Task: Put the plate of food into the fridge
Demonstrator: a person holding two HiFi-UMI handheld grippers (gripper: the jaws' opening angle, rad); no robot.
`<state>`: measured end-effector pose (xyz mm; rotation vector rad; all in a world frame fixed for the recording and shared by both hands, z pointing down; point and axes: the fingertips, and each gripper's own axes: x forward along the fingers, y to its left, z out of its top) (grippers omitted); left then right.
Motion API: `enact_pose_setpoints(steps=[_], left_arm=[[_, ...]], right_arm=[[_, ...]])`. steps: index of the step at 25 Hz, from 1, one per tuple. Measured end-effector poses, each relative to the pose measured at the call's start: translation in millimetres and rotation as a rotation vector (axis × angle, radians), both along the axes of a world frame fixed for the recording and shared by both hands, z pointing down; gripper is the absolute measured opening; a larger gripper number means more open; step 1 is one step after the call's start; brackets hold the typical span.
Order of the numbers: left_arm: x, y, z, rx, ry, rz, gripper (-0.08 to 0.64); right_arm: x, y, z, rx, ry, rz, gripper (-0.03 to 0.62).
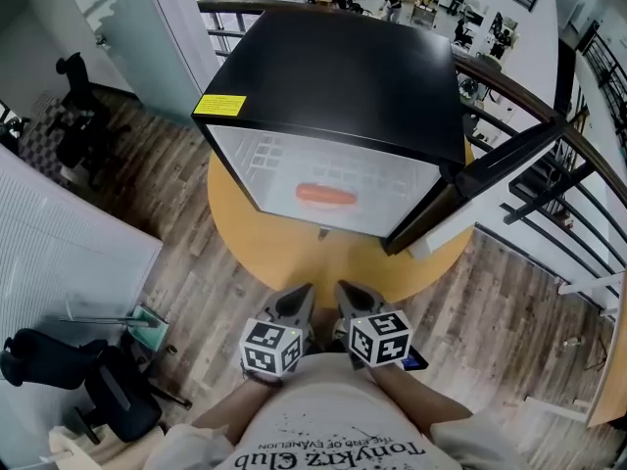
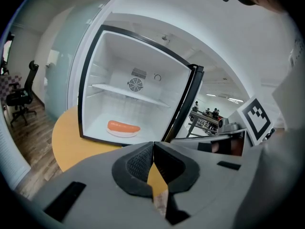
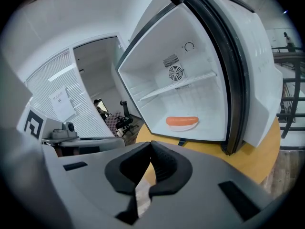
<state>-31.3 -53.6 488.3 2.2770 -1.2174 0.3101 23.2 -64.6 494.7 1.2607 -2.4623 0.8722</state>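
A small black-topped fridge [image 1: 343, 67] stands on a round yellow table [image 1: 294, 253] with its door [image 1: 490, 179] swung open to the right. On the fridge floor lies a white plate with a sausage [image 1: 325, 195], also seen as the plate with a sausage [image 2: 124, 127] and the plate with a sausage [image 3: 182, 121]. My left gripper [image 1: 297, 302] and right gripper [image 1: 353, 297] are held side by side near my body, well short of the fridge. The left gripper [image 2: 153, 144] and the right gripper [image 3: 151, 144] both have their jaws together with nothing between them.
A wire shelf [image 2: 131, 93] spans the fridge above the plate. Black office chairs [image 1: 73, 96] stand on the wood floor to the left. A metal railing [image 1: 578, 164] runs along the right. A white slatted panel [image 1: 59, 233] stands at my left.
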Motion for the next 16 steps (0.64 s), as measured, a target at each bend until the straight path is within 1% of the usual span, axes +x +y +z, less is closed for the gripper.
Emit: enact_pose_setpoints(steps=[9,16], left_arm=[[-3.3,3.4,1.0,-0.005,0.011,-0.014,0.025],[-7.3,3.6,-0.4,-0.001,0.022,-0.025,0.025]], right_arm=[[3.0,1.3,8.9,-0.019,0.016,0.01,0.026],[2.4,0.4,7.1,-0.009,0.03,0.013,0.026]])
